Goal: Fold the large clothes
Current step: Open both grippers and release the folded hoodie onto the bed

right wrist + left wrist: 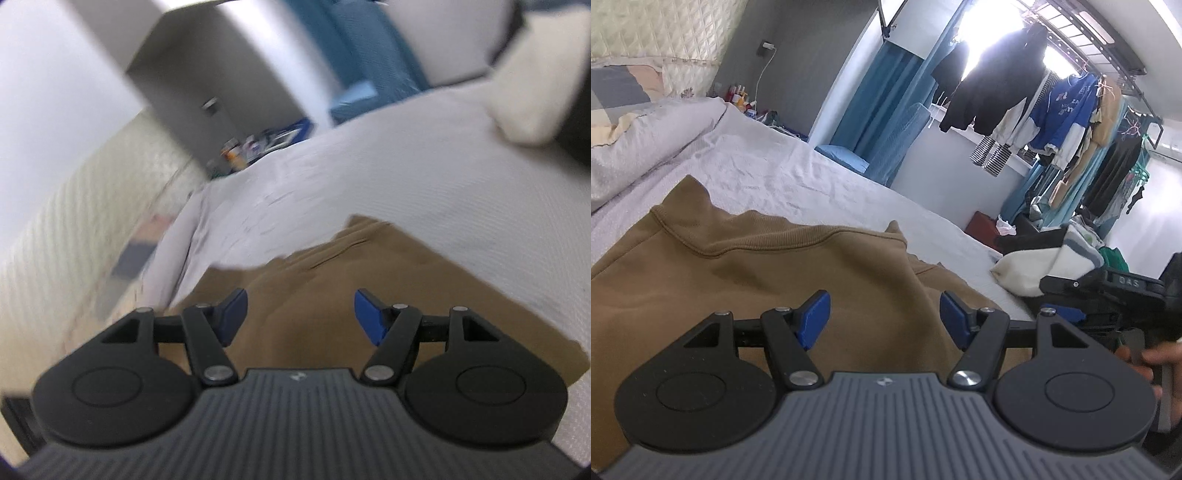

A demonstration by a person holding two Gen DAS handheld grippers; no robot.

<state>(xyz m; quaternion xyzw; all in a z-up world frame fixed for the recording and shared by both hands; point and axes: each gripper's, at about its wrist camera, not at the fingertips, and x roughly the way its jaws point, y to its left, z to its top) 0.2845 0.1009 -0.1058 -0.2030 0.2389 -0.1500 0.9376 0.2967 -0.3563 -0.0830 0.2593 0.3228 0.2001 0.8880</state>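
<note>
A tan-brown sweatshirt (746, 266) lies spread on a bed with a white sheet (798, 173), its ribbed neckline toward the far side. My left gripper (884, 317) is open and empty, held just above the sweatshirt's middle. The right gripper shows at the right edge of the left wrist view (1108, 291). In the right wrist view, which is motion-blurred, my right gripper (299, 317) is open and empty above the same sweatshirt (314, 288), with the sheet (369, 177) beyond it.
A folded quilt and pillows (639, 136) lie at the bed's head. A cream and dark garment pile (1045, 266) sits at the bed's right edge. Clothes hang on a rack (1052, 107) by the window. A cluttered nightstand (742, 99) stands past the bed.
</note>
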